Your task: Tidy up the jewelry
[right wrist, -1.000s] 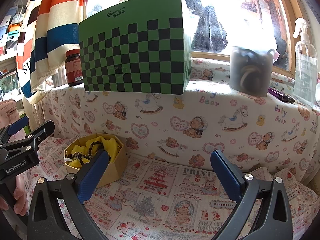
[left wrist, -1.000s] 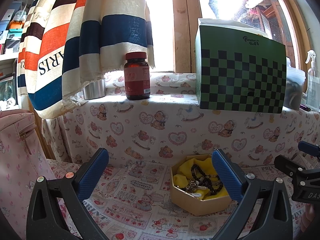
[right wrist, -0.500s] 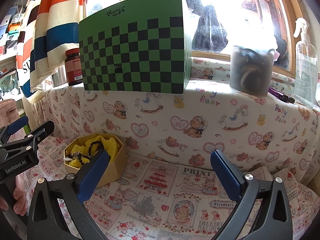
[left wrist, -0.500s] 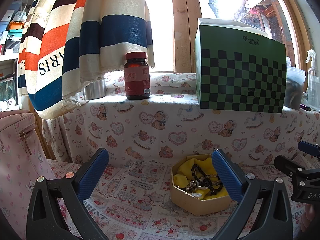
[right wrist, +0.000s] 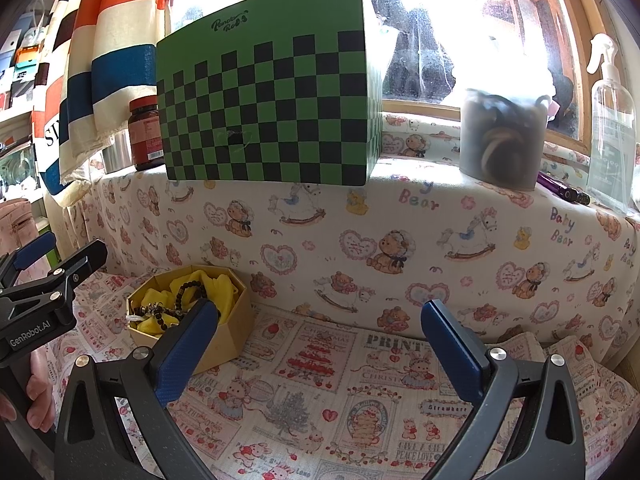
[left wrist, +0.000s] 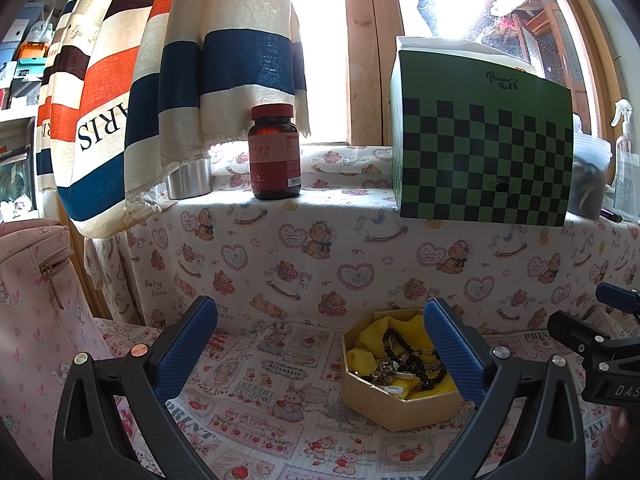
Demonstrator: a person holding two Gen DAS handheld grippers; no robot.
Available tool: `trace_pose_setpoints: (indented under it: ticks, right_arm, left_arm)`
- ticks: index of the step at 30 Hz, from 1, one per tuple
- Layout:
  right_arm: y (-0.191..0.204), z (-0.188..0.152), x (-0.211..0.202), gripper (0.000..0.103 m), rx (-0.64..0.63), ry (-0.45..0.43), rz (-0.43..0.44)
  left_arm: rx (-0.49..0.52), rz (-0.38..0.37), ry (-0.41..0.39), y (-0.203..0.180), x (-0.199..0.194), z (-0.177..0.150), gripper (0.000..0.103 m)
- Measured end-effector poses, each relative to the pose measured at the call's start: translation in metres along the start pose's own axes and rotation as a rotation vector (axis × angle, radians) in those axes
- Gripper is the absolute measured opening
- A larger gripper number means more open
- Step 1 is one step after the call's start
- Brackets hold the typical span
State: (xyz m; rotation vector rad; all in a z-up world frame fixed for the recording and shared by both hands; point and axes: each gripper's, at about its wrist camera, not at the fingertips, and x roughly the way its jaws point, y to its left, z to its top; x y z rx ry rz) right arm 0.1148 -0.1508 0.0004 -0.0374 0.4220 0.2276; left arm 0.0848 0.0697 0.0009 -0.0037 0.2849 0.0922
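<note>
Jewelry (left wrist: 404,364) tangled, dark beads, silvery bits, yellow cloth (left wrist: 370,338), hexagonal box (left wrist: 400,410)

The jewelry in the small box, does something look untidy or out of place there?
Yes. In the hexagonal box, the dark bead strand and some metal pieces lie tangled together on a crumpled yellow cloth, not sorted. Nothing has spilled outside it. Both grippers, left and right, are open and empty.

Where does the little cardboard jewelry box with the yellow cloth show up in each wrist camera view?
Left wrist view: jewelry box sits lower right of centre, partly behind the right blue finger.
Right wrist view: jewelry box sits lower left, behind the left blue finger.
Shared landmark: green checkered box on the sill above.
</note>
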Motion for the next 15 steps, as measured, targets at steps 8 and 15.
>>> trace_pose_setpoints:
  ticks: [8,15]
  right_arm:
    - [-0.0002,-0.0005,0.0009,0.103,-0.001,0.002,0.001]
    - [-0.0005,-0.0005,0.0010,0.103,0.000,0.002,0.000]
  left_arm:
    - [0.000,-0.002,-0.001,-0.0002,0.0003,0.0004,0.102]
    - [-0.003,0.000,-0.002,0.0015,-0.0017,-0.0004,0.102]
